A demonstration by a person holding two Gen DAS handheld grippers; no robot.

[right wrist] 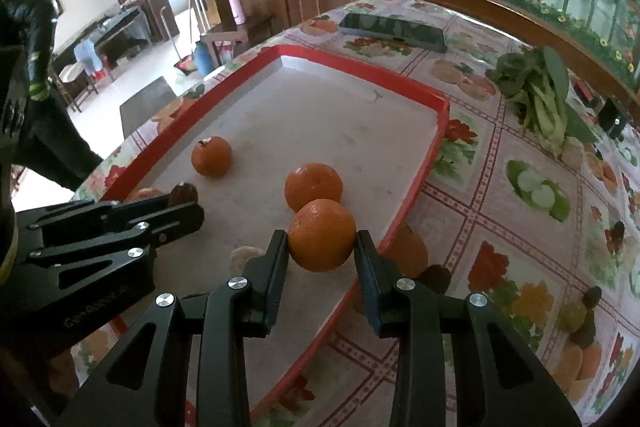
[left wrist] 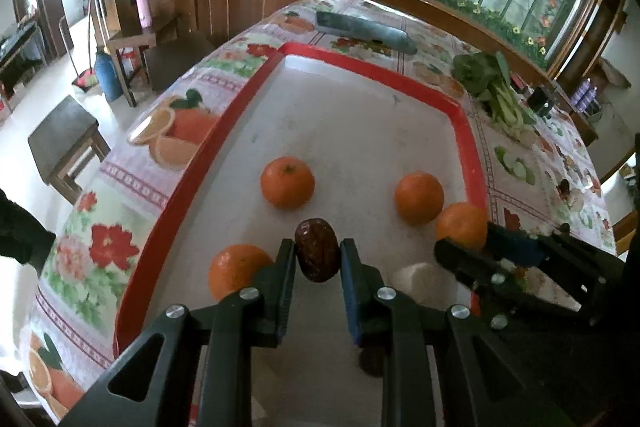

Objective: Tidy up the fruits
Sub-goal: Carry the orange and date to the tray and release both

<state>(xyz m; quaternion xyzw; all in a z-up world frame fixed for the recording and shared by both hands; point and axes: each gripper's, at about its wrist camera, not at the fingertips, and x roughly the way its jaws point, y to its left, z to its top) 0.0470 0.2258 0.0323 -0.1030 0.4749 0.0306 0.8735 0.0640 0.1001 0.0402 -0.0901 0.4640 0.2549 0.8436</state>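
Note:
A red-rimmed tray (left wrist: 466,131) with a pale floor lies on the fruit-print tablecloth. My left gripper (left wrist: 318,255) is shut on a dark red jujube (left wrist: 317,254) over the tray's near part. My right gripper (right wrist: 321,245) is shut on an orange (right wrist: 322,235) above the tray's right edge; it also shows in the left wrist view (left wrist: 462,225). Loose oranges sit in the tray (left wrist: 287,182), (left wrist: 419,197), (left wrist: 236,269). Another orange (right wrist: 410,251) and a jujube (right wrist: 436,277) lie on the cloth beside the tray.
A phone (right wrist: 394,29) lies beyond the tray's far end. Leafy greens (right wrist: 540,91) lie on the right of the table. A small white object (left wrist: 416,277) sits in the tray near my grippers. Stools and a cabinet stand left of the table.

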